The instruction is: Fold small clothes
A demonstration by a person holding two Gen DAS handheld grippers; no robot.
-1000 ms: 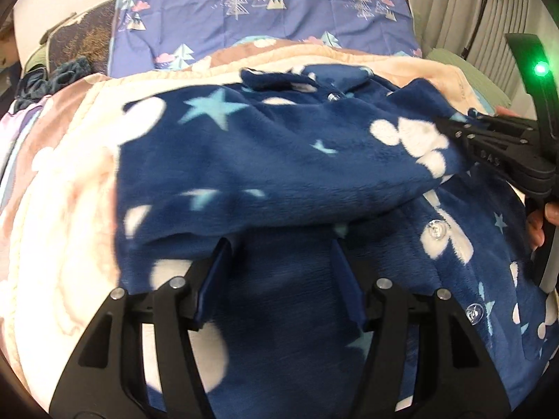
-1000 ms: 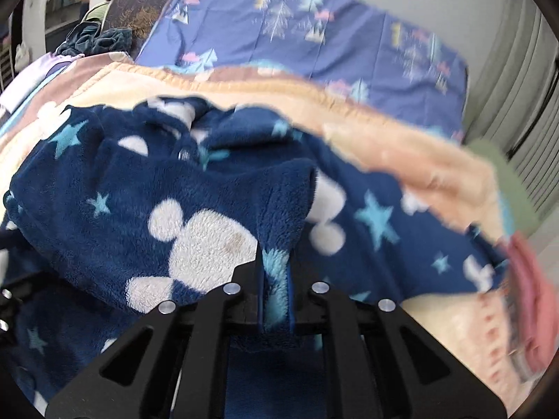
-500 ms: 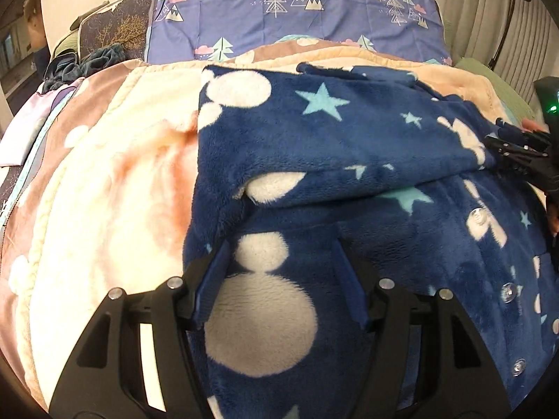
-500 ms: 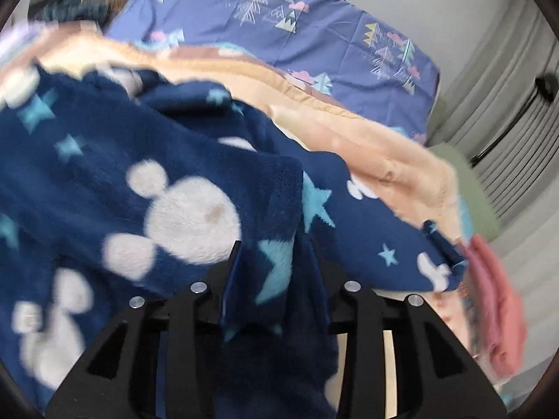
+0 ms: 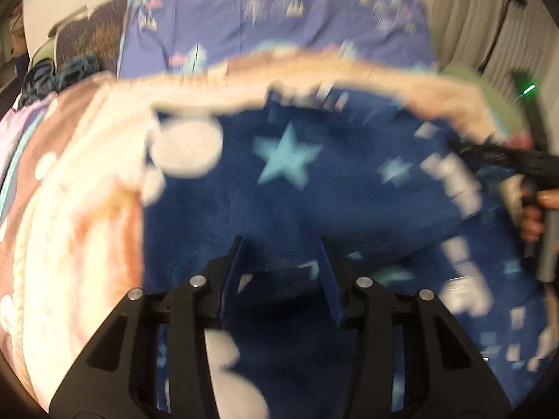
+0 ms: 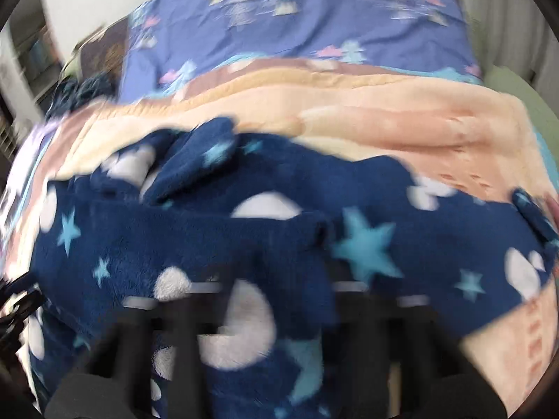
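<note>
Peach fleece blanket covers the bed under your work, and on it lies the navy pyjama top with white mouse heads and pale blue stars, spread across the middle of both views. In your right wrist view its collar bunches at about eleven o'clock, and a folded layer with a thick edge runs across the middle from nine o'clock toward three.

Your left gripper sits at six o'clock in its own view, its jaws closing with a fold of the navy fleece between them; the blue pads stand apart and blur keeps you from telling whether they press the cloth yet. Your right gripper is smeared by motion at six o'clock, but its jaws are shut, and the top's thick fleece drapes over and between the fingers. From the left view you see it again at three o'clock, tips on the top's edge, with your hand wrapped round its handle.

Beyond the blanket, at twelve o'clock, a purple pillow printed with little trees leans on the wall, and dark clothes are heaped at ten o'clock.
</note>
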